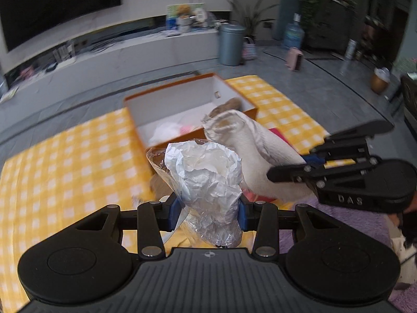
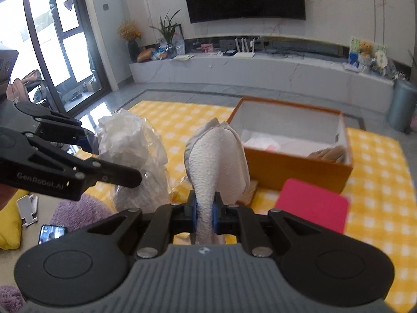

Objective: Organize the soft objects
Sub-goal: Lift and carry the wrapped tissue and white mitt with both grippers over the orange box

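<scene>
Living-room floor, grey tile, spread with one yellow-checked cloth (image 2: pixel 378 182); a dark screen hangs on the wall at upper centre of the right wrist view. Lower left of that view: one purple rug (image 2: pixel 78 211), one phone (image 2: pixel 50 233) lying on the floor. Left of centre: one left gripper (image 1: pixel 208 206), its tongs clamped on one crumpled white wad in clear plastic (image 1: pixel 206 177), held up off the cloth. Centre: one right gripper (image 2: pixel 204 214), tongs pinched tight on one white textured cloth item (image 2: pixel 216 154), likewise raised. Lower right: one pink flat item (image 2: pixel 312 203) on the cloth, just in front of the box. Centre right: one orange box (image 2: pixel 286 167), open, holding soft pieces already, with white and pink ones at its near end and one brown one at its far end; exact count inside cannot be told. Judgement: task partway along; two items are in hand and not yet boxed, and the pink one apparently remains.
</scene>
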Motion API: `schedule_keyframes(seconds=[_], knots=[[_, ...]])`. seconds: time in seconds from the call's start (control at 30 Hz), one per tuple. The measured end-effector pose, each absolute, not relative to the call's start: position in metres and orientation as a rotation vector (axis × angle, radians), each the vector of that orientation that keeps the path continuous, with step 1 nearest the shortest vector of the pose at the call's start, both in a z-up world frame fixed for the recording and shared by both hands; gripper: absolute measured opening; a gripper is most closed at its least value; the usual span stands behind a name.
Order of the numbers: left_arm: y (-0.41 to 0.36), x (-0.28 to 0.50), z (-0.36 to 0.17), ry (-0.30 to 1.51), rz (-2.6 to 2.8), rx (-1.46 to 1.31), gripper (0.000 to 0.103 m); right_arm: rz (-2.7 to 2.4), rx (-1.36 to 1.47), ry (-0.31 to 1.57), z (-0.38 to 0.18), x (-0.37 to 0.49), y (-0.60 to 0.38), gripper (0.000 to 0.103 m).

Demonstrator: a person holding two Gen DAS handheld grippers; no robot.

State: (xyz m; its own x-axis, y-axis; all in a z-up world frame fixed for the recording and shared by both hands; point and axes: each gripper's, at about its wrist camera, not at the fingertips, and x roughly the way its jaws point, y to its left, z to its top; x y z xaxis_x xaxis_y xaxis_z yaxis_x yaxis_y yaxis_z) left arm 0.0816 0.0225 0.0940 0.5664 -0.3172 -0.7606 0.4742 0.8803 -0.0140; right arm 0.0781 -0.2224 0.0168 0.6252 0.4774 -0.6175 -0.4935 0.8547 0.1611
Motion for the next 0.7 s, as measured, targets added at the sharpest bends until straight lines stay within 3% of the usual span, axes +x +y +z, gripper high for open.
schedule_keyframes(seconds=[0.37, 0.7], knots=[[-0.028, 0.132, 0.119, 0.78, -0.552, 0.292, 0.048, 0.505, -0.11, 0.608, 0.07, 0.124, -0.248, 0.009], [-0.028, 0.195, 0.114, 0.751, -0.515, 0.288, 0.048, 0.477, -0.118, 0.612, 0.078, 0.213, -0.25, 0.009]])
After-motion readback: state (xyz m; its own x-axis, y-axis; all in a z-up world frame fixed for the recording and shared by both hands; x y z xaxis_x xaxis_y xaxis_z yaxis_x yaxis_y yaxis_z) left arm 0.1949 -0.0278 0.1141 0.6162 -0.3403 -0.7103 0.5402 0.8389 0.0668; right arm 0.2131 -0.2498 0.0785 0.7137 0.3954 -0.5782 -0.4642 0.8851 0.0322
